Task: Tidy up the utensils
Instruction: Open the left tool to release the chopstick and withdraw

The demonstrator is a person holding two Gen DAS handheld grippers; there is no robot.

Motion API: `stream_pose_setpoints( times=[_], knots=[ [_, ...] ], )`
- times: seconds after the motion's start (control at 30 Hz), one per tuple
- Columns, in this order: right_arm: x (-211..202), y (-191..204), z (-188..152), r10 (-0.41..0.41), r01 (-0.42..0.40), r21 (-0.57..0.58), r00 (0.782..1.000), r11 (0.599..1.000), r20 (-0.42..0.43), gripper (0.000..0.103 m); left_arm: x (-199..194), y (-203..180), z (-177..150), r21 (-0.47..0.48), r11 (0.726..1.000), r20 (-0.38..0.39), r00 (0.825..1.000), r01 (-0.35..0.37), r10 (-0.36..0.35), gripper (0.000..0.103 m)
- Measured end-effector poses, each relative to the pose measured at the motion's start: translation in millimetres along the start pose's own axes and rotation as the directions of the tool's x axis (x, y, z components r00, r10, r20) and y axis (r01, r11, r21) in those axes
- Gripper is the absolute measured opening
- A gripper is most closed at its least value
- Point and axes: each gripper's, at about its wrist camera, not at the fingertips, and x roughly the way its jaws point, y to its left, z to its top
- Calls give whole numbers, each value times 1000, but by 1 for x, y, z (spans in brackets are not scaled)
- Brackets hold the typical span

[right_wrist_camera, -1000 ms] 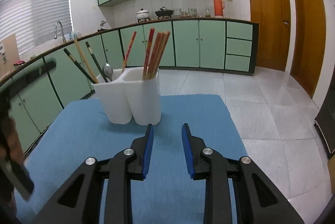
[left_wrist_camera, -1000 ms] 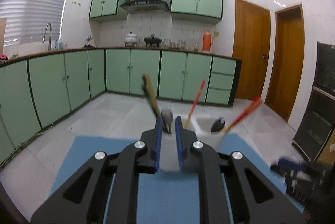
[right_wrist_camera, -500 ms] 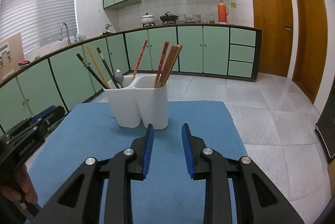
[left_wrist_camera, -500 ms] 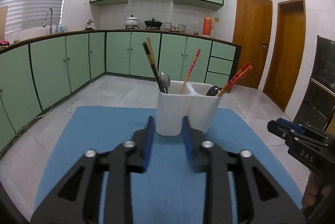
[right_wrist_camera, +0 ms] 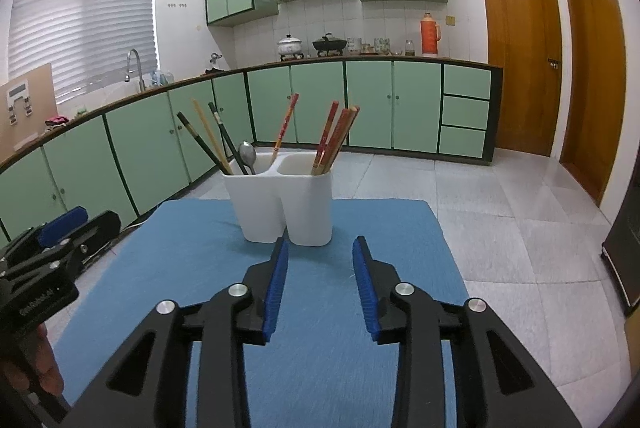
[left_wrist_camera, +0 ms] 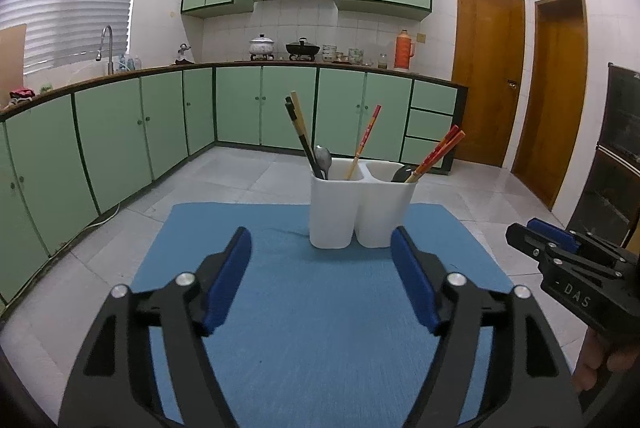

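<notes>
Utensil holder (left_wrist_camera: 362,207) on blue mat (left_wrist_camera: 320,308).

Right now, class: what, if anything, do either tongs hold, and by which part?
Nothing. The left tongs and right tongs are both opening, empty.

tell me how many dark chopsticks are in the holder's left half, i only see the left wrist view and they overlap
Observer: Two dark chopsticks, fanned apart in the holder, with a tan one between them.
Operator: is the right gripper carrying anything
Observer: No. The right gripper has nothing between its pads, and its jaws are opening.
Operator: how many red chopsticks in the right half
Observer: At least three red chopsticks lean together there.
</notes>
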Motion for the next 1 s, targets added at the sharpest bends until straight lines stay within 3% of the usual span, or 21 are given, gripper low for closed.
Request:
stream_pose_setpoints(
  times=[0.13, 0.2, 0.5, 1.0],
  knots=[
    [-13, 3, 1, -1, 1, 2, 1000, 1000, 16, 57, -13, -2, 3, 10, 1000, 19, 1000, -12, 12, 87],
    [-18, 5, 2, 4, -4, 5, 1000, 1000, 22, 67, -20, -3, 5, 15, 1000, 31, 999, -14, 14, 89],
    [-46, 5, 12, 18, -19, 9, 997, 1000, 80, 96, -46, -4, 13, 28, 999, 74, 997, -17, 15, 94],
    [-69, 8, 18, 25, -26, 6, 992, 1000, 126, 97, -77, -5, 20, 45, 998, 122, 992, -34, 28, 97]
  ],
)
